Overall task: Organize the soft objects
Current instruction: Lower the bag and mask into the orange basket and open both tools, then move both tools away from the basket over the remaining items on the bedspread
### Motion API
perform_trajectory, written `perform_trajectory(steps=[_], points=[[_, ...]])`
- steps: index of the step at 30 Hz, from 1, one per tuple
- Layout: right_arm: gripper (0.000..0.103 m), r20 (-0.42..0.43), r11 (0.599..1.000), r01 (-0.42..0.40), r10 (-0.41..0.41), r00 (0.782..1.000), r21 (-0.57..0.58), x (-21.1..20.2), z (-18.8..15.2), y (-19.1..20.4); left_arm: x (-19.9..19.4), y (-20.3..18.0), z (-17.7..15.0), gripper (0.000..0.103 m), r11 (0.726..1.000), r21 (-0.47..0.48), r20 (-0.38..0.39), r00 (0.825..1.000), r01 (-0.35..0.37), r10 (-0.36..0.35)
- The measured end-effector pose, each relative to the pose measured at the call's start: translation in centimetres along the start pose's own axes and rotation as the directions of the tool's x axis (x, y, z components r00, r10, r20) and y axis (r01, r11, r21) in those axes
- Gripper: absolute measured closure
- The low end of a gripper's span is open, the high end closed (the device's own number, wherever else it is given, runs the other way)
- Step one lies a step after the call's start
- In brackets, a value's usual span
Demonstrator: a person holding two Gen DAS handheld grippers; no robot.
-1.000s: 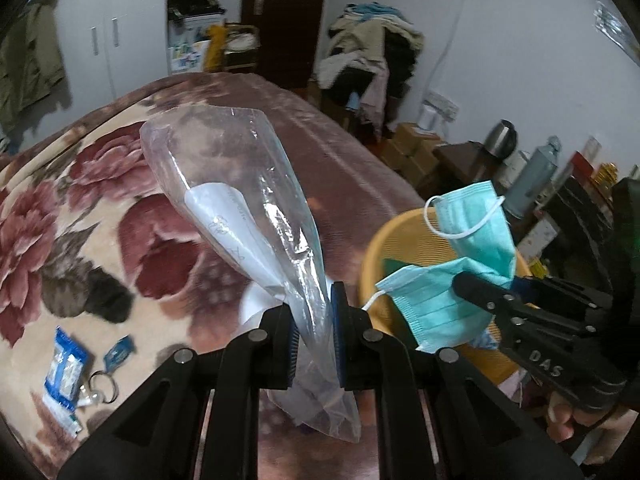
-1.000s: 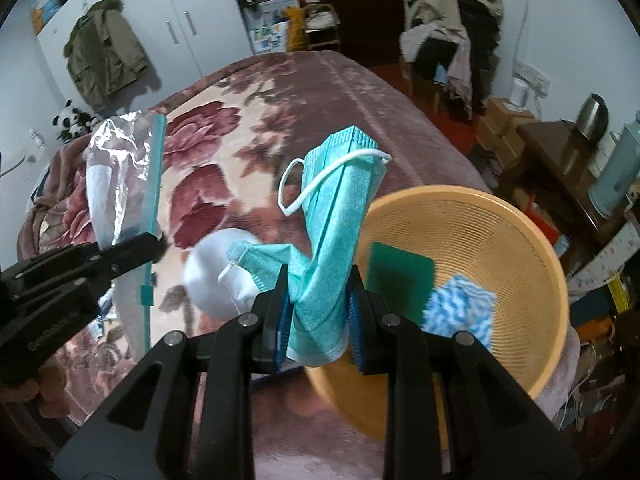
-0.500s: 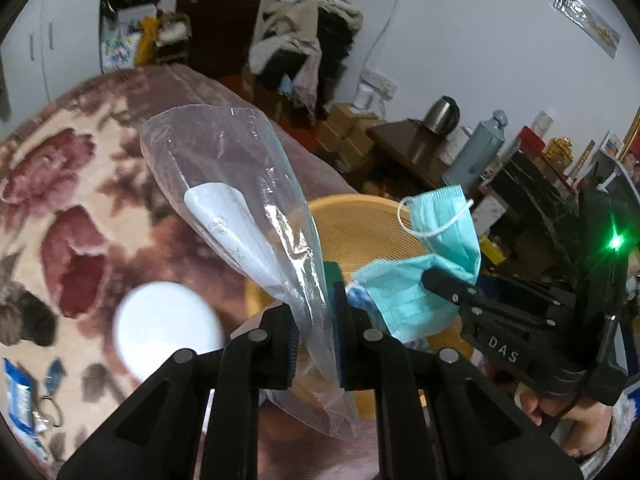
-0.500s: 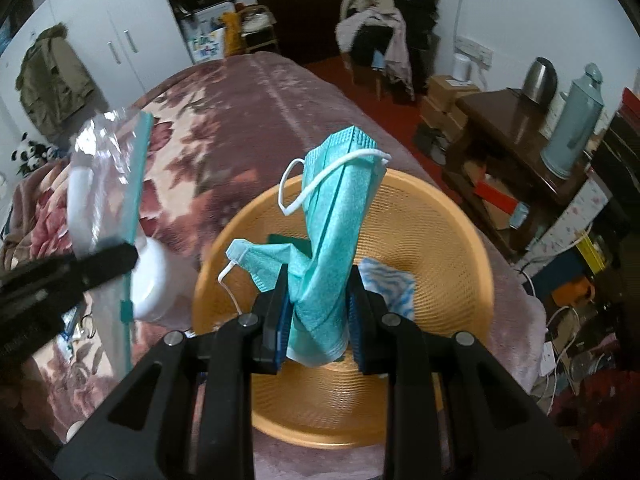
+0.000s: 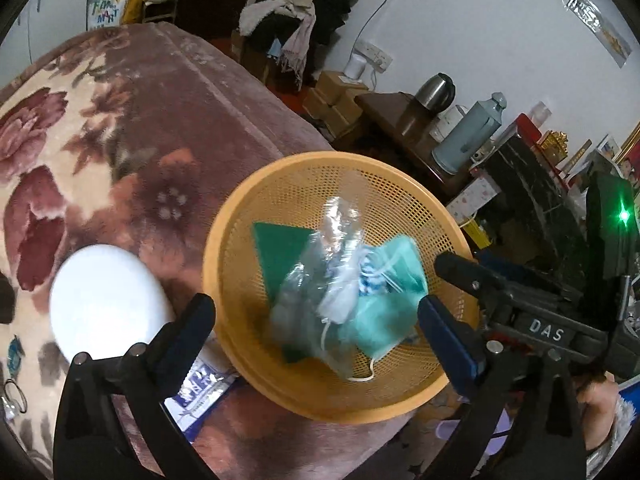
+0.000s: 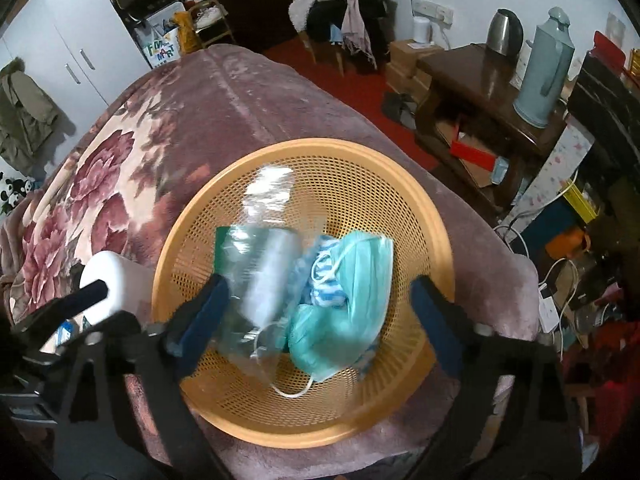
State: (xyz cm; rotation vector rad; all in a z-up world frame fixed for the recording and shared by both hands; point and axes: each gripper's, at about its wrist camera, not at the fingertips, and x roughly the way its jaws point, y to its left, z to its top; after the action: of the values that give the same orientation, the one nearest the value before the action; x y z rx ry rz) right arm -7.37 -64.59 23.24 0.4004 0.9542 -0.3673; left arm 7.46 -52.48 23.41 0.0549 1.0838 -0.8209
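- Hanging over the basket (image 5: 224, 292), the left gripper (image 5: 316, 320) has just sprung its jaws wide; nothing is pinched between them, and the clear plastic bag (image 5: 340, 264) lies loose in the bowl below
- Beside it the right gripper (image 6: 320, 312) has likewise just spread its jaws apart and grips nothing; the teal face mask (image 6: 352, 304) sits in the basket under it, an ear loop trailing toward the near rim
- Inside the orange mesh basket the bag and mask lie side by side on top of a dark green pad (image 5: 280, 244) and a blue-and-white striped cloth (image 6: 328, 292), so four soft things look gathered already
- Just left of the basket, on the flowered blanket (image 5: 132, 128), a white round object (image 5: 104, 300) is not yet in; what it is made of I cannot tell
- A blue-and-white packet (image 5: 200, 388) lies under the near rim, and small keys or rings (image 5: 12, 396) lie at the far left edge; whether these belong in the basket is a judgement, but some sorting seems left
- Farther off, a wooden side table (image 6: 472, 76) carries a kettle (image 6: 506, 32) and a flask (image 6: 544, 68), and clothes (image 5: 300, 12) pile on a chair by the wall
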Motion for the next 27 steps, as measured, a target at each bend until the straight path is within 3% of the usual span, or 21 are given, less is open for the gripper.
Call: perform_trajectory(steps=[8,16,27], points=[[0.0,-0.011,0.995,0.086,-0.087,0.996,-0.047,0.4,-0.6,-0.1,-0.3,-0.1,0.0,0.001,0.996,0.037,0.004,0.997,-0.076,0.076],[0.0,-0.024,0.99,0.133,-0.134,0.991,-0.045,0.4,-1.0,-0.5,-0.4,-0.2,-0.1,0.001,0.996,0.038,0.0,0.997,-0.075,0.075],[0.0,-0.03,0.993,0.11,-0.111,0.993,-0.041,0.4,-1.6,-0.5,-0.7,0.1,-0.4,0.001,0.996,0.039,0.003,0.997,-0.081,0.081]])
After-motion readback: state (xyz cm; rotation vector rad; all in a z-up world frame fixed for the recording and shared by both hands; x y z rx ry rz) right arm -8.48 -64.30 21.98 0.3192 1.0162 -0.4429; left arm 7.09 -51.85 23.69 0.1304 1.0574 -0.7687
